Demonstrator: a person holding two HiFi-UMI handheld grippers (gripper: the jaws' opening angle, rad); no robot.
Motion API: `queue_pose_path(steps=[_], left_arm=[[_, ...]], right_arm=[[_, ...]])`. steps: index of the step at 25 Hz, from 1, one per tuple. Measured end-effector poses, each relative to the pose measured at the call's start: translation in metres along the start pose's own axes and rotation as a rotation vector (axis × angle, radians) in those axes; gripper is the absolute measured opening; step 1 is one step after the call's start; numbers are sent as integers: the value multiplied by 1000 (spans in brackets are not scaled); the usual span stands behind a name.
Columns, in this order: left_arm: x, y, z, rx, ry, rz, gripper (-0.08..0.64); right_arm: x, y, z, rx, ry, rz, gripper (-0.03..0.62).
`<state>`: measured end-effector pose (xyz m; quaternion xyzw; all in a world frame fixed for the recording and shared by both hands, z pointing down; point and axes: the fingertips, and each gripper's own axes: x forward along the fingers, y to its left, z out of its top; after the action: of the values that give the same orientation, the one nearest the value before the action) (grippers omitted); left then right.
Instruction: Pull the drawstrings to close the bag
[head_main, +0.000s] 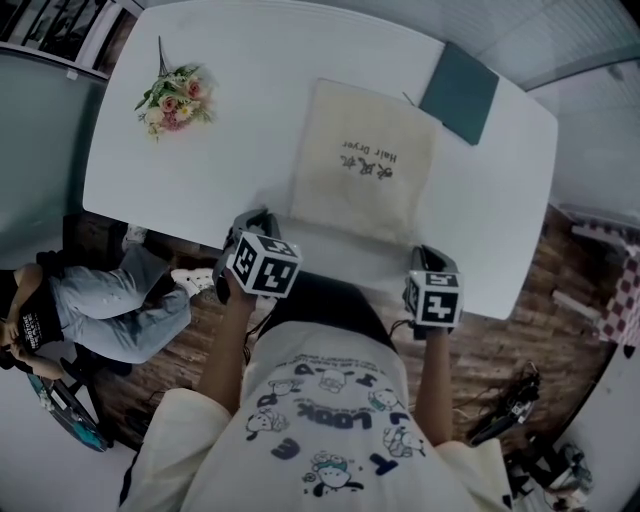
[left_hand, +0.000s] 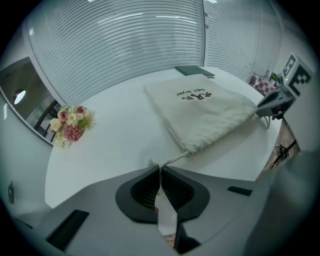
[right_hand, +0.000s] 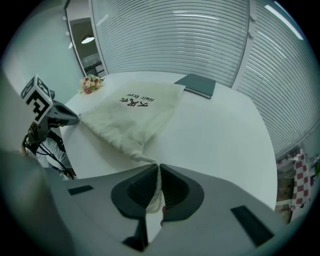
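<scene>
A cream drawstring bag (head_main: 365, 165) printed "Hair Dryer" lies flat on the white table (head_main: 250, 120), its mouth toward the near edge. In the head view my left gripper (head_main: 256, 224) is at the bag's near left corner and my right gripper (head_main: 428, 256) at its near right corner. In the left gripper view the left gripper (left_hand: 160, 169) is shut on a thin white drawstring (left_hand: 176, 158) running out of the bag's gathered corner (left_hand: 192, 148). In the right gripper view the right gripper (right_hand: 159, 166) is shut on the cord (right_hand: 155, 192) at the other gathered corner (right_hand: 142, 158).
A small bouquet of flowers (head_main: 175, 98) lies at the table's far left. A dark green notebook (head_main: 460, 92) sits beyond the bag's far right corner. A seated person (head_main: 90, 310) is on the floor side at the left. The table's near edge (head_main: 350, 250) runs just under both grippers.
</scene>
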<state>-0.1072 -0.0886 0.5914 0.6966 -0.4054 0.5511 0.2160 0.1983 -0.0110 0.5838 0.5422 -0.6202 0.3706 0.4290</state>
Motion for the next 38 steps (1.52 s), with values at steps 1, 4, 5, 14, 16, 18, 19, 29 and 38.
queue_pose_path(steps=[1, 4, 5, 14, 16, 18, 19, 29, 38], left_arm=[[0, 2, -1, -25, 1, 7, 54], [0, 8, -6, -79, 3, 25, 54], [0, 12, -7, -96, 4, 33, 54], [-1, 29, -17, -263, 3, 52, 54], [-2, 31, -17, -306, -3, 39, 54], [-2, 32, -17, -325, -5, 38, 54], [-1, 32, -17, -332, -3, 41, 54], [-1, 42, -20, -330, 5, 50, 54], [-11, 37, -31, -146, 5, -2, 137]], right_arm=[[0, -4, 0, 21, -8, -12, 20], [-1, -15, -3, 109, -33, -30, 20], [-1, -19, -4, 148, -46, -30, 20], [-9, -38, 3, 298, -145, -64, 20], [-11, -42, 7, 320, -164, -61, 20], [-10, -45, 7, 340, -172, -66, 20], [-10, -46, 7, 348, -173, -72, 20], [-4, -50, 4, 420, -160, -2, 20], [-8, -42, -11, 227, -87, 32, 166]])
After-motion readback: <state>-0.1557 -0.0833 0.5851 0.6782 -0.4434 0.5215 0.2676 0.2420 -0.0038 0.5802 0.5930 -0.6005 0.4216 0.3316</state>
